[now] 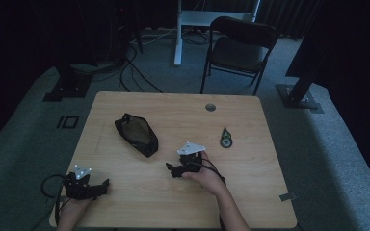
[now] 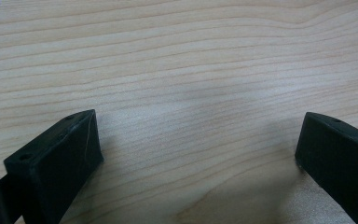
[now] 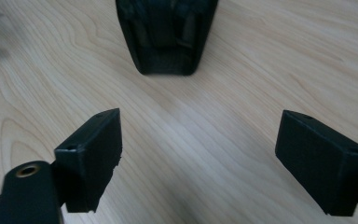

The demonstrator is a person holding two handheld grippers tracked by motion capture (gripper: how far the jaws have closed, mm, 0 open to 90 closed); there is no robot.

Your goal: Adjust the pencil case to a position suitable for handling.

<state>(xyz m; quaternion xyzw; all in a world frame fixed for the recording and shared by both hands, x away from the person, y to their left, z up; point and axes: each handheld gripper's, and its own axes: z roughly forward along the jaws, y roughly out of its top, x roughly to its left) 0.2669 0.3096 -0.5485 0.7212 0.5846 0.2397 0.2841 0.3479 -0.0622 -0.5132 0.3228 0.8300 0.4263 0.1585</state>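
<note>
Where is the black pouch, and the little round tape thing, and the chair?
black pouch [image 1: 137, 134]: high view, middle of its mesh top.
little round tape thing [image 1: 226, 141]: high view, on its round body.
chair [image 1: 236, 52]: high view, on the seat.

Left hand-held gripper [image 1: 87, 185]: black body, showing a grey three-cornered plate with small pale dots on top; a black cable is looping off its left side.
Right hand-held gripper [image 1: 179, 168]: black, wearing a paler grey three-cornered plate; a black cable is trailing back along the forearm.
Jaws: blocky matt black, flat-faced, each showing a small round hole near its end; a brass-ringed hole is showing beside the right gripper's left jaw.
Arms: bare, no sleeves showing.
</note>
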